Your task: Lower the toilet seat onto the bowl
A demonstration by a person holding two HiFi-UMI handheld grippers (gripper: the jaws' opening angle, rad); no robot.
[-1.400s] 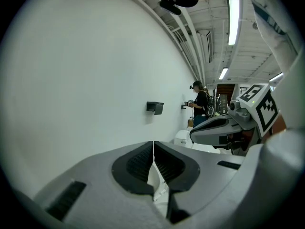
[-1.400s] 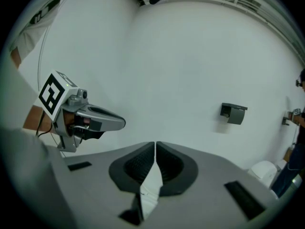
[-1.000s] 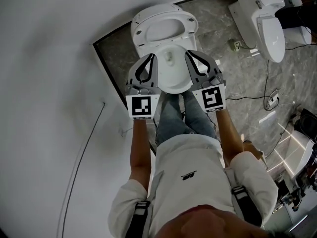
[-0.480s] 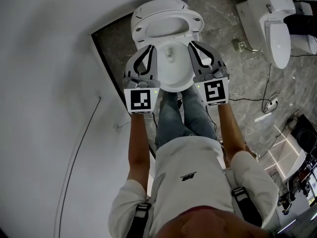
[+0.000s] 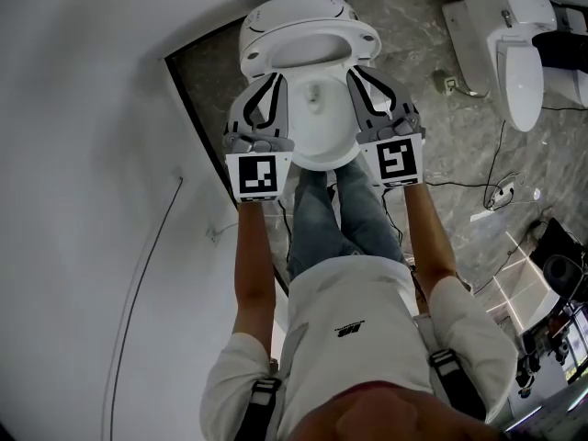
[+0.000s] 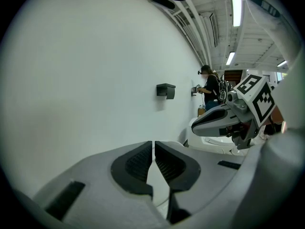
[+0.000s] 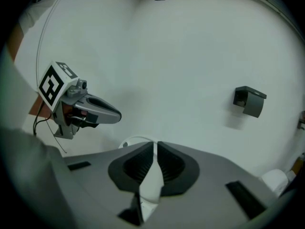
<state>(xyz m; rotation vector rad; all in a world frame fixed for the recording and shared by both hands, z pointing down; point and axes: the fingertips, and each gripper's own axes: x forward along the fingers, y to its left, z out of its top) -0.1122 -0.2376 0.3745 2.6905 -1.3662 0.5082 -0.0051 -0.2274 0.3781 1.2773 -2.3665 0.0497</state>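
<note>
**Kid:** Where is the toilet seat [image 5: 260, 51]?

**Helper:** It is up. It stands at the back of the toilet bowl [image 5: 317, 145], and you can see the hole in the middle of it. It does not lie on the bowl.

**Kid:** What is the left gripper [image 5: 273, 85] doing?

**Helper:** It hangs over the left side of the bowl, and its tip is near the low edge of the seat. Its two jaws are pressed together with nothing between them.

**Kid:** And the right gripper [image 5: 358, 81]?

**Helper:** It is the same. It is over the right side of the bowl, its jaws are together, and it holds nothing.

**Kid:** Do they touch the seat?

**Helper:** I cannot tell. The tips are very close to it.

**Kid:** What else is there?

**Helper:** A white wall [image 5: 92, 154] is on the left, with a small black box [image 6: 165, 90] on it. The floor [image 5: 441, 136] is grey stone. Another toilet [image 5: 505, 44] stands far off to the right. The person's legs in jeans [image 5: 335, 219] stand right in front of the bowl.
</note>
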